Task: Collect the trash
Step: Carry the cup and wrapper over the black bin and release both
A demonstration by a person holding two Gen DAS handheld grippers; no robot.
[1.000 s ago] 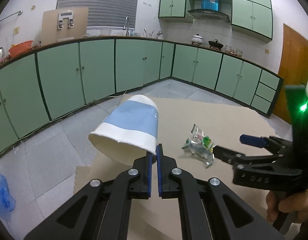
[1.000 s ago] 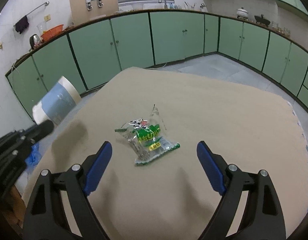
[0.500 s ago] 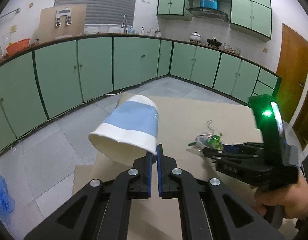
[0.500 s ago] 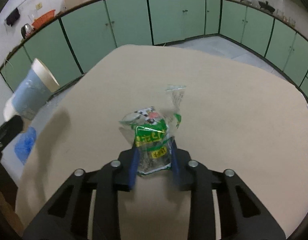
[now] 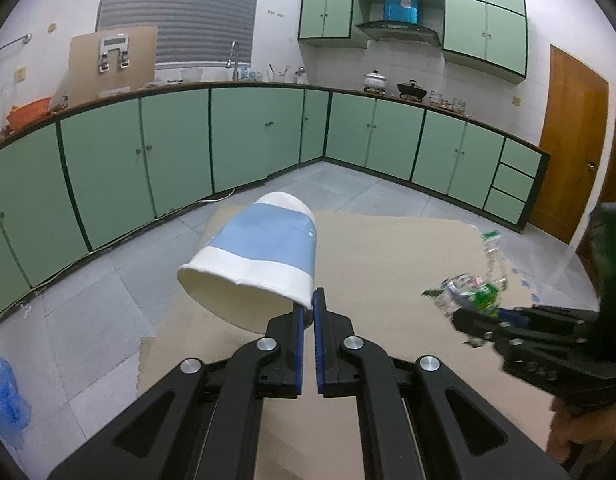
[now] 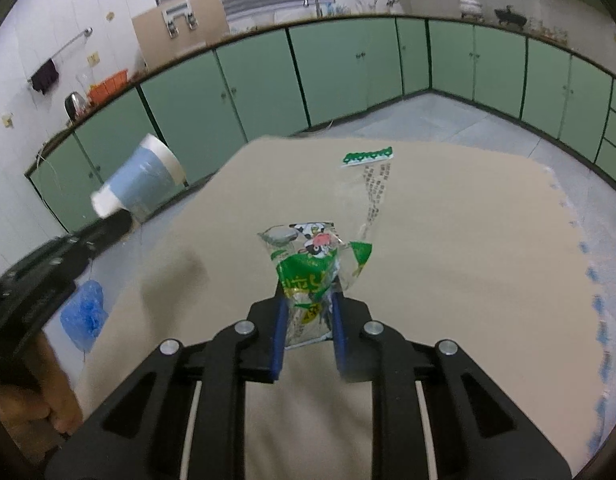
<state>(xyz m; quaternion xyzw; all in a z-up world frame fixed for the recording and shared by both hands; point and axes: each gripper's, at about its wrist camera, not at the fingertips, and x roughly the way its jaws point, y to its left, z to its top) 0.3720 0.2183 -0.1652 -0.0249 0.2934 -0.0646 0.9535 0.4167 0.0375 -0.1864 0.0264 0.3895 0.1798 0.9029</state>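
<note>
While the left gripper (image 5: 306,312) pinches the rim of a white and blue paper cup (image 5: 255,260) between nearly touching blue pads, the cup tilts away ahead of it, mouth toward the camera, off the table. To its right, the right gripper (image 6: 308,312) has just been closing its jaws and now clamps a crumpled green and clear snack wrapper (image 6: 308,272). The pads press both sides of the wrapper's lower end, with the rest sticking up beyond the fingertips, above the tan table cover (image 6: 468,260). A loose strip of the wrapper with a green end (image 6: 368,157) trails farther forward. Left of that gripper, past the table edge, a blue plastic bag (image 6: 85,312) lies on the grey tile floor. Green kitchen cabinets (image 5: 175,148) line the far walls.
</note>
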